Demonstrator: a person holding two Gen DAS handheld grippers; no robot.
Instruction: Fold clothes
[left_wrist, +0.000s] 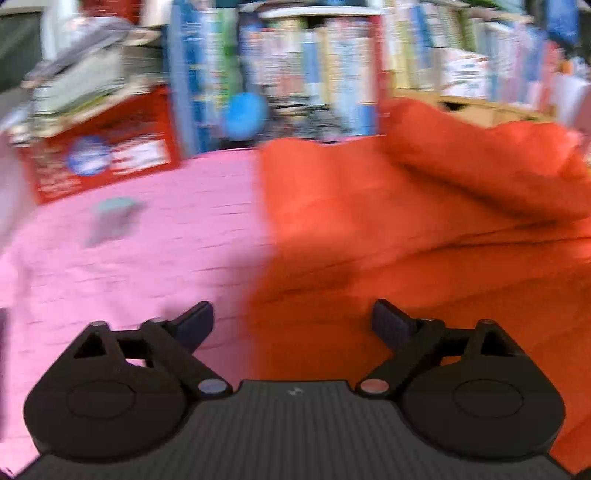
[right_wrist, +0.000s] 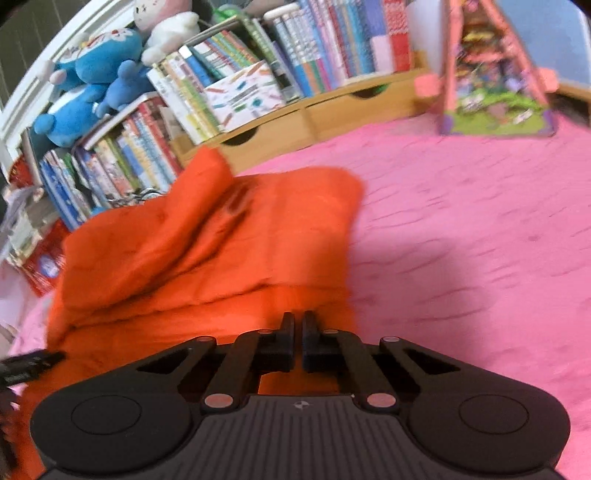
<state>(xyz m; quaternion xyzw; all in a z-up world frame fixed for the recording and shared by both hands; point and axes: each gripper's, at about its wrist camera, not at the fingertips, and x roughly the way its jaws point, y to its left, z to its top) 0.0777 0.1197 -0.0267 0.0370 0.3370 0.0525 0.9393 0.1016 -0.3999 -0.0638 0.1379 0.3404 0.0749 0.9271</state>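
While blurry in the left wrist view, still easy enough to read: left hand-held gripper (left_wrist: 292, 325) spread wide, fingers well apart, nothing between them, hovering right over the line where the orange garment (left_wrist: 424, 236) meets the pink bedspread (left_wrist: 129, 266). Left finger over pink, right finger over orange. Garment filling the 12 to 4 o'clock part of that view, with a thick folded-over roll up around 1 to 2 o'clock. Red box (left_wrist: 103, 155) with a pile of books on top at 10 o'clock, row of upright books (left_wrist: 314, 74) across 12.

Over to the right wrist view: right hand-held gripper (right_wrist: 298, 325) pinched narrow, pads nearly touching, sitting right at the near edge of the orange garment (right_wrist: 207, 251). Looks clamped on that edge, orange showing under and behind the fingers. Garment bunched in loose layers, running from centre out to 10 o'clock, one flap standing up toward 11. Pink bedspread (right_wrist: 461, 240) open from 1 to 4 o'clock. Bookshelf (right_wrist: 258, 74) along 11 to 12, blue plush toys (right_wrist: 92, 74) on top at 10, colourful tent-shaped toy (right_wrist: 495, 74) at 1. Tip of the left hand-held gripper (right_wrist: 33, 363) poking in at 9 o'clock, touching the orange.
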